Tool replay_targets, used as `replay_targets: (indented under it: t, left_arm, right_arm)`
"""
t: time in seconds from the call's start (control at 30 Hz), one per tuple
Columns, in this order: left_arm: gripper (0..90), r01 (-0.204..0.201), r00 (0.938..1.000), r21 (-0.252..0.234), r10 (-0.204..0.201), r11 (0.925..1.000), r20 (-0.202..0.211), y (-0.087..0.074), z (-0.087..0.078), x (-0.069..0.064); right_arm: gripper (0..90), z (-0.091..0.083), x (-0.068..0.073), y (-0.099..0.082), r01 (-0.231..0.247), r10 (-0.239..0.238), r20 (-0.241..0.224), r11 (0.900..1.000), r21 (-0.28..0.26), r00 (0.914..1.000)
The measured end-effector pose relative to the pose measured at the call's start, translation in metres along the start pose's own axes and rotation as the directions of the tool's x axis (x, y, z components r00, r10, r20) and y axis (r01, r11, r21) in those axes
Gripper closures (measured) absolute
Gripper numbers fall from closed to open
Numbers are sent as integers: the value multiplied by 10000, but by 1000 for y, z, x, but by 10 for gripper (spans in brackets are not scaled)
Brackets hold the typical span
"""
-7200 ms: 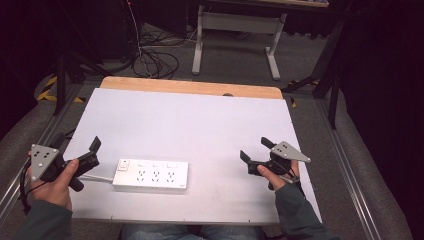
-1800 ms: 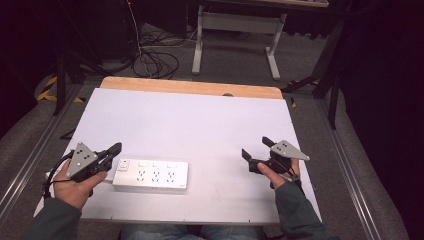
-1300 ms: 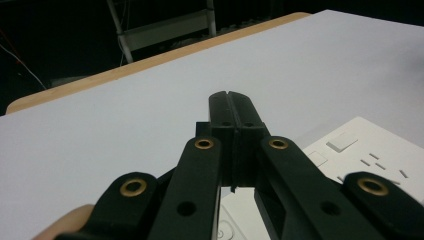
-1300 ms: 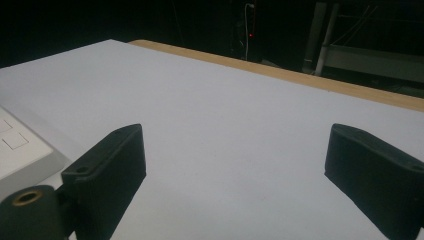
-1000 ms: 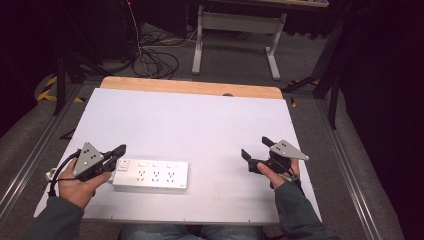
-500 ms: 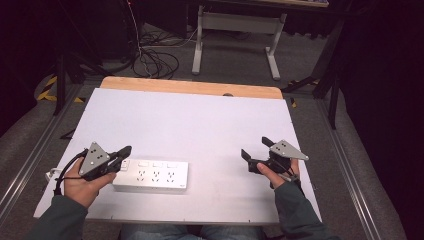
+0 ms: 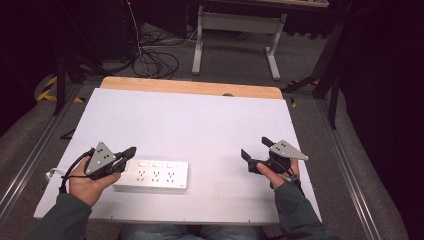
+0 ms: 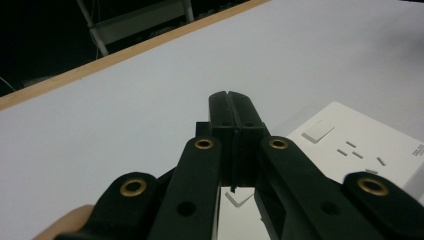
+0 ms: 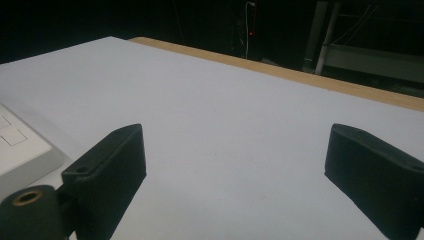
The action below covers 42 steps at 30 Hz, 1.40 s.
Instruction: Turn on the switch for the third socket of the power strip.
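A white power strip [image 7: 152, 175] lies flat near the front left of the white tabletop [image 7: 200, 120]. My left gripper [image 7: 131, 150] is shut with nothing between its jaws, and its tips sit at the strip's left end. In the left gripper view the jaws [image 8: 231, 107] are pressed together just left of the power strip [image 8: 360, 145] and its rocker switch [image 8: 317, 130]. Whether they touch the strip I cannot tell. My right gripper [image 7: 254, 148] is held open and empty at the front right, well away from the strip. In the right gripper view its pads [image 9: 115, 160] stand wide apart over bare table, with the strip's corner [image 9: 15, 145] at the left.
The strip's white cable [image 7: 55, 173] runs off the table's left side. A wooden edge [image 7: 190, 87] borders the far side of the table. Beyond it are floor cables [image 7: 155, 55] and a grey desk frame [image 7: 235, 30].
The left gripper, open and farther left in the earliest frame, has shut and moved right to the strip's left end. The right gripper has stayed in place and open.
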<state>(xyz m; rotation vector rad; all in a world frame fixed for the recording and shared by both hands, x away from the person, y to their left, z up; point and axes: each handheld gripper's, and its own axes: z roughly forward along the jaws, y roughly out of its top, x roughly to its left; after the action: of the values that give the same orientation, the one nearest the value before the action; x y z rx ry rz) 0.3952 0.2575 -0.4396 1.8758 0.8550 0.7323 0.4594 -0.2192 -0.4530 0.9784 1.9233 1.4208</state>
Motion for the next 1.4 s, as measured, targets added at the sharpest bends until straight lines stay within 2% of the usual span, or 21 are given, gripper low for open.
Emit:
replay_targets:
  t: [0.3,0.37,1.17,1.4]
  left_arm:
    - [899,-256,9995,146,254,9996,166,2,7,-3]
    - [899,-164,9995,130,160,9998,259,2,9,-4]
    - [899,-588,9967,369,566,9976,574,6,21,-11]
    - [899,-706,9948,499,666,9963,776,7,25,-14]
  right_arm:
    - [99,1,0,0,86,-86,-7,10000,41,10000]
    - [98,0,0,0,88,-88,1,10000,46,10000]
    - [98,0,1,-1,39,-39,14,10000,48,10000]
    - [98,1,0,-1,53,-53,16,10000,54,10000]
